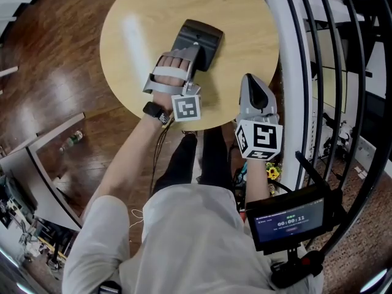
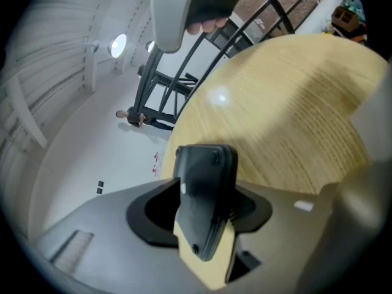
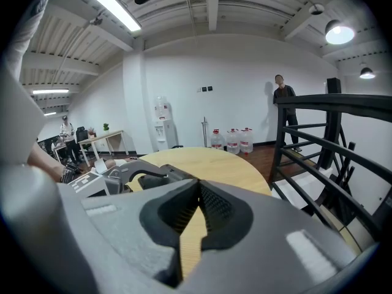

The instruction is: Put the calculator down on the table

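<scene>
A dark calculator (image 1: 201,37) rests on the round wooden table (image 1: 147,17), just past the middle. My left gripper (image 1: 193,55) reaches over the table with its jaws on either side of the calculator's near end. In the left gripper view the calculator (image 2: 205,188) stands tilted on edge between the jaws, its screwed back facing left. It leans toward the right pad, and a dark gap shows on the left. My right gripper (image 1: 252,81) hovers at the table's near right edge. Its jaws (image 3: 197,187) meet at the tips with nothing between them.
A black metal railing (image 1: 318,72) curves close along the table's right side. A small screen on a mount (image 1: 288,219) sits at my lower right. Wooden floor surrounds the table, with a bottle (image 1: 72,139) lying at the left. A person (image 3: 285,100) and water jugs (image 3: 233,139) are far off.
</scene>
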`<action>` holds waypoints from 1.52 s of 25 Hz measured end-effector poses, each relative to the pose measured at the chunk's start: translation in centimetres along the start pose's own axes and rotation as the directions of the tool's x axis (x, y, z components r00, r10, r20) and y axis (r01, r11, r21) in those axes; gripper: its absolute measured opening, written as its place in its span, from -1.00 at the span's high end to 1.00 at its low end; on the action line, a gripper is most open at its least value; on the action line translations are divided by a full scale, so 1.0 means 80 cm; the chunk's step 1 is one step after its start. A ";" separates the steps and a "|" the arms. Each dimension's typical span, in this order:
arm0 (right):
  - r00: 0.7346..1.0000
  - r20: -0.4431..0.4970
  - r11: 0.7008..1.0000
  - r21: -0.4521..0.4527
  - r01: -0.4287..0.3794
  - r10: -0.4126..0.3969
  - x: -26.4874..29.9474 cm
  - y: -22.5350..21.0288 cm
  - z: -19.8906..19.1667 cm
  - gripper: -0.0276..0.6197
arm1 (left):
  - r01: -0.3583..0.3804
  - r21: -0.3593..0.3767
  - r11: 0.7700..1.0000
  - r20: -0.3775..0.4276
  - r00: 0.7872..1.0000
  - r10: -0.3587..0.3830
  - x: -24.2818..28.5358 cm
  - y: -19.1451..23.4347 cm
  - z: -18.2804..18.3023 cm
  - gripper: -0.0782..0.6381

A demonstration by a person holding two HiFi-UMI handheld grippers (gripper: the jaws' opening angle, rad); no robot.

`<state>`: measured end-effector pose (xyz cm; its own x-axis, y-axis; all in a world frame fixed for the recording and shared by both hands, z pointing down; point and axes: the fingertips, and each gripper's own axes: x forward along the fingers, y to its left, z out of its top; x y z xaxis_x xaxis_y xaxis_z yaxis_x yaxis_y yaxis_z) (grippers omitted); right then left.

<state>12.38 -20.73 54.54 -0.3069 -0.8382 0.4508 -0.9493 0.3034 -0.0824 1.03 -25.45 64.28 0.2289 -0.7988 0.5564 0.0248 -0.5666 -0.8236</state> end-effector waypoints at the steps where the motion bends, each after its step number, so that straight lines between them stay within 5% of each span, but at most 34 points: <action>1: 1.000 -0.002 1.000 0.000 0.000 0.000 0.000 0.000 -0.002 0.91 | -0.007 -0.006 1.000 -0.007 1.000 0.007 0.000 -0.001 -0.002 0.19; 9: 1.000 -0.009 1.000 -0.001 -0.007 0.007 0.003 0.004 -0.006 0.91 | 0.011 -0.014 1.000 -0.069 0.998 -0.012 -0.001 -0.007 -0.013 0.25; 14: 1.000 -0.009 1.000 0.000 -0.009 0.009 0.002 0.005 -0.006 0.91 | 0.117 -0.007 0.993 -0.055 0.992 -0.117 -0.005 -0.012 -0.011 0.19; 23: 1.000 -0.009 1.000 -0.006 -0.009 0.009 0.002 0.005 -0.004 0.91 | 0.236 -0.105 0.966 0.019 0.972 -0.235 -0.009 -0.010 0.001 0.09; 26: 1.000 -0.010 1.000 -0.009 -0.008 0.008 -0.001 0.004 -0.005 0.91 | 0.226 -0.068 0.972 0.004 0.974 -0.226 -0.007 -0.010 -0.005 0.06; 38: 1.000 -0.016 1.000 -0.006 -0.014 0.014 0.001 0.007 -0.008 0.91 | 0.251 -0.109 0.962 0.029 0.968 -0.249 -0.021 -0.013 0.001 0.02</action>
<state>11.88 -20.38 55.10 -0.3193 -0.8264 0.4637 -0.9444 0.3179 -0.0837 0.68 -23.48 64.20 0.2434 -0.6262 0.7407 -0.0243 -0.7674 -0.6407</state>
